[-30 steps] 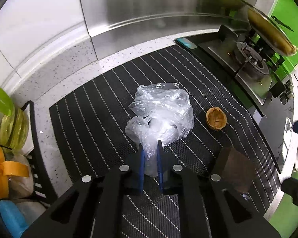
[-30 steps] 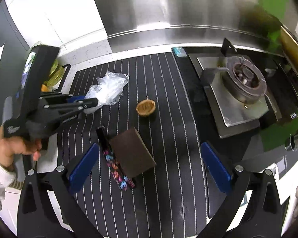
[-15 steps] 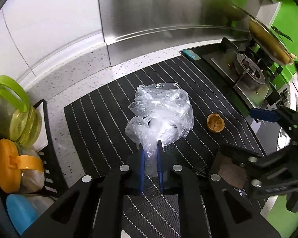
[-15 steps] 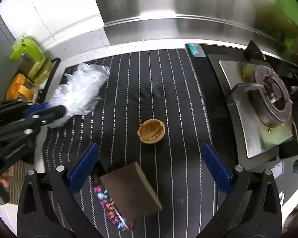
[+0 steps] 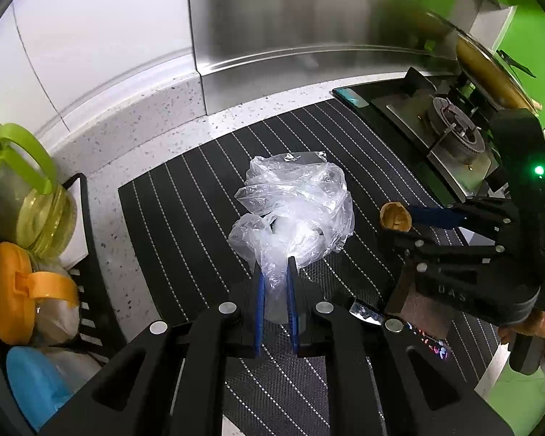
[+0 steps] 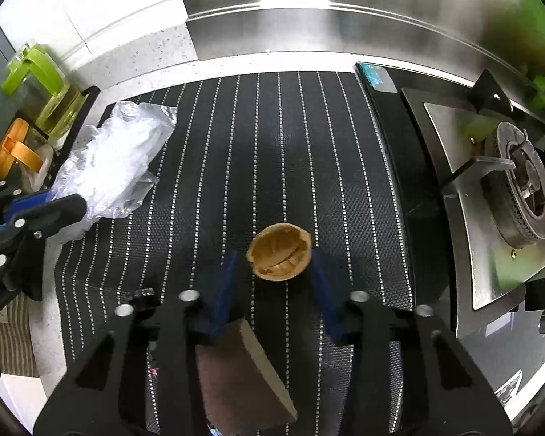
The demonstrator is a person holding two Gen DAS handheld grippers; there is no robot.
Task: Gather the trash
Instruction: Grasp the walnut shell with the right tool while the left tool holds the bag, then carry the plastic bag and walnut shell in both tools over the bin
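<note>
A crumpled clear plastic bag (image 5: 298, 203) lies on the black striped mat (image 5: 185, 218), and my left gripper (image 5: 274, 265) is shut on its near corner. The same bag (image 6: 116, 160) shows at the left of the right wrist view, with the left gripper (image 6: 65, 200) at its edge. An empty walnut shell half (image 6: 279, 254) rests hollow side up on the mat. My right gripper (image 6: 274, 259) points down over it with a blue finger on either side. Its jaws are closing; a small gap remains at the left finger. In the left wrist view the shell (image 5: 394, 216) sits at the right gripper's (image 5: 407, 225) tips.
A brown block (image 6: 243, 374) and a colourful wrapper (image 5: 428, 341) lie on the mat just behind the right gripper. A gas stove (image 6: 519, 189) borders the mat on the right. A black rack (image 5: 83, 239) with jars and an oil bottle (image 5: 36, 196) stands at the left.
The right gripper came down and forward over the walnut shell, and its wide-open fingers have narrowed around it. The left gripper stayed put, still holding the bag.
</note>
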